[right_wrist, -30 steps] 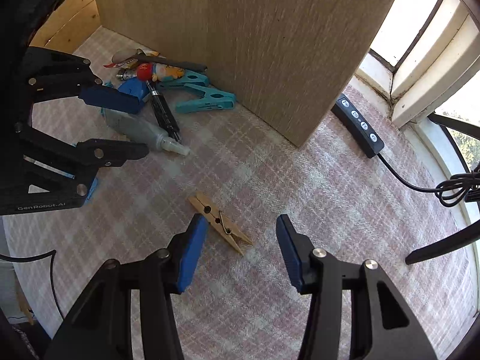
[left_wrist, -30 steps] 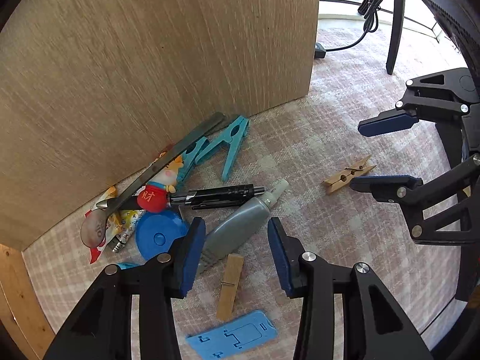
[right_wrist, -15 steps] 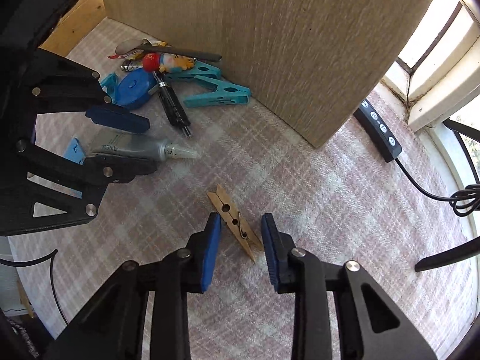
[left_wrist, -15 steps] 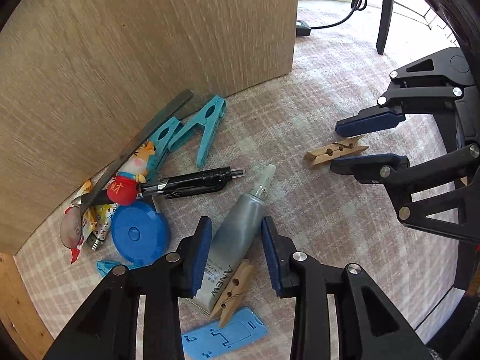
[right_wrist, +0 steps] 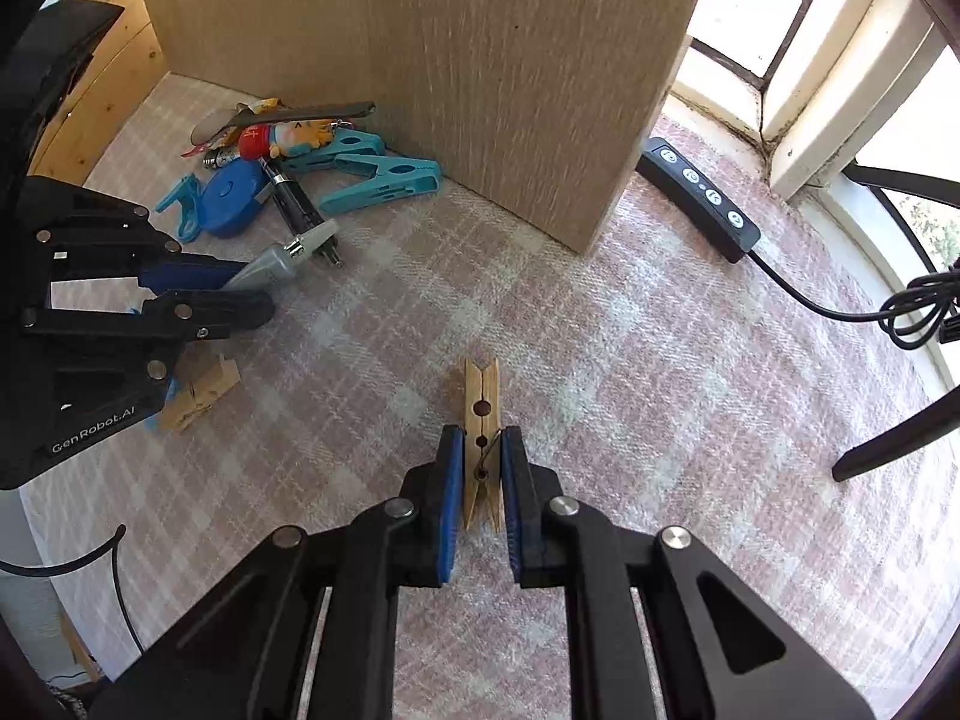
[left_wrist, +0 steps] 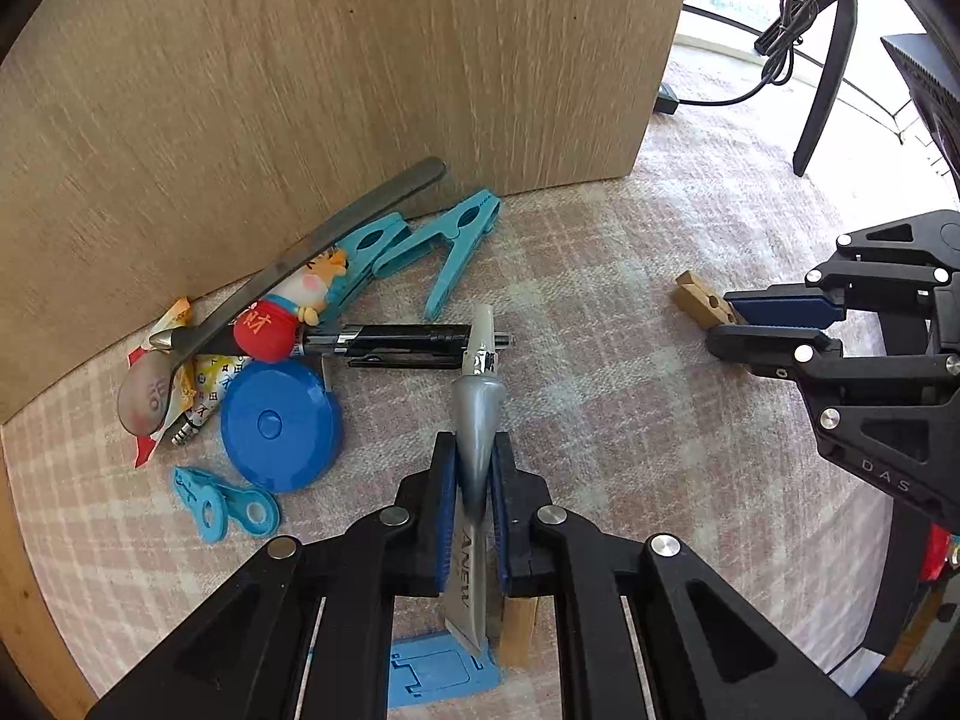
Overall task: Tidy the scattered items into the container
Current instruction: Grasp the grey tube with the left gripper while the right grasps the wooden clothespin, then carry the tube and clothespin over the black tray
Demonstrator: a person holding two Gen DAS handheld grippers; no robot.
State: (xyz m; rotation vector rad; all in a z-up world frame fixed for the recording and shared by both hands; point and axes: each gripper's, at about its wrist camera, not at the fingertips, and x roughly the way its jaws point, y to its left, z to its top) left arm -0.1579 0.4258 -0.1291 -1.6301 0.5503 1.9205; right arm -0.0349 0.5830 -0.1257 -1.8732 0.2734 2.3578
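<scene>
A silver tube (left_wrist: 477, 414) lies on the checked cloth with its white cap pointing at the tall wooden box (left_wrist: 360, 60). My left gripper (left_wrist: 474, 468) points down, its jaws closing with the blue pads pressed on the tube's flat body. To the right, my right gripper (right_wrist: 482, 456) also points down, its jaws closing on a wooden clothespin (right_wrist: 480, 396) that lies lengthwise between the pads. The right wrist view shows the left gripper (right_wrist: 252, 291) holding the tube (right_wrist: 276, 261) at left.
Against the box lie teal clips (left_wrist: 456, 246), a black pen (left_wrist: 402, 345), a blue tape measure (left_wrist: 279, 426), a small figurine (left_wrist: 282, 312) and a grey file (left_wrist: 336, 234). A second clothespin (right_wrist: 198, 396) and blue stand (left_wrist: 444, 669) sit under the left gripper. A black controller (right_wrist: 699, 198) with cable lies right of the box.
Both grippers went from wide open to closed: the left came over the silver tube and pinched it, the right came over the clothespin and pinched it.
</scene>
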